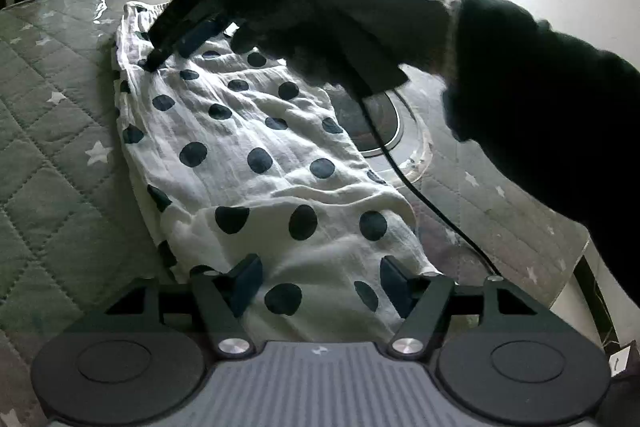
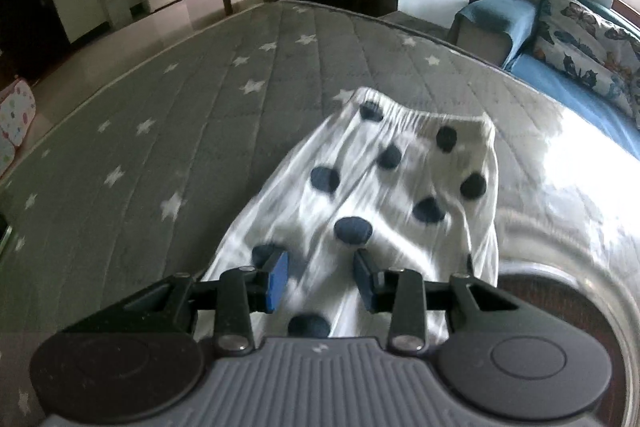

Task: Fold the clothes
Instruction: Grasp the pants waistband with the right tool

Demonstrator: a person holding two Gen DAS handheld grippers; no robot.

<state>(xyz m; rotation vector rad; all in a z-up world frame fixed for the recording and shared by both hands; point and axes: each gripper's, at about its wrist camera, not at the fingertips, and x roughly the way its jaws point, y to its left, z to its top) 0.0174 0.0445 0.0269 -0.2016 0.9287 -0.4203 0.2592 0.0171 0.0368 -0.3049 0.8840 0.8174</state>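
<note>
A white garment with dark polka dots (image 1: 256, 155) is lying stretched lengthwise on the grey star-quilted mattress (image 1: 52, 115), its elastic waistband at the far end and its near end spreading under the left gripper (image 1: 320, 287). It looks already narrowed into 1 long strip, so I judge the lengthwise fold done and the end-to-end folds left to do.

The left gripper is hovering over the near end with its jaws standing released, cloth beneath them but not pinched. The right gripper (image 2: 320, 277), held in a dark-gloved hand (image 1: 320, 11), is reaching over the waistband end; its jaws are sitting partly apart above the fabric, gripping nothing as far as the right wrist view shows.

A round glass-topped thing (image 1: 416, 147) is lying beside the garment.
</note>
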